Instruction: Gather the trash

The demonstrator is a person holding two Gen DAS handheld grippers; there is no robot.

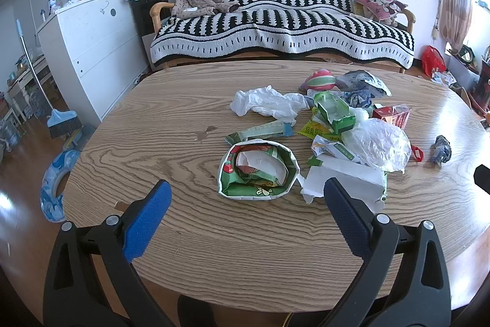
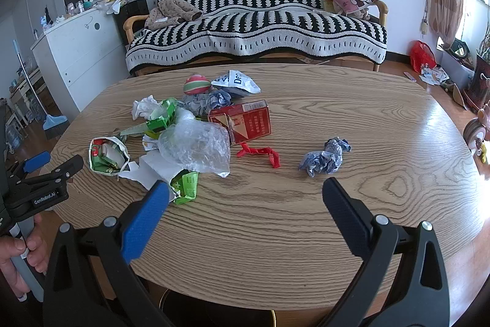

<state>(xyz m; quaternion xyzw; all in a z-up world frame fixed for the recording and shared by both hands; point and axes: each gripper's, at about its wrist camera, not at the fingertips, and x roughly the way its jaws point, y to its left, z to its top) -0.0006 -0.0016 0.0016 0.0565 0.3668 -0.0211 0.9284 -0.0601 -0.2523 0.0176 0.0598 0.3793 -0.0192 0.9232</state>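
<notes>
Both grippers, left gripper point(image 1: 246, 193) and right gripper point(image 2: 245, 193), hover with fingers spread, empty, facing litter heaped on the oval wooden table point(image 2: 337, 112), presumably ready for pickup.

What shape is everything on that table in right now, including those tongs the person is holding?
Left tongs: open, empty, above the table.
Right tongs: open, empty.
Green paper cup: tipped on its side, stuffed with wrappers.
Clear plastic bag: crumpled, on top of the pile.
Red box: torn open, lying flat.
Red ribbon: loose, twisted.
Blue paper ball: crumpled, apart from the pile.
White tissue: crumpled.
Wooden table: littered.
</notes>
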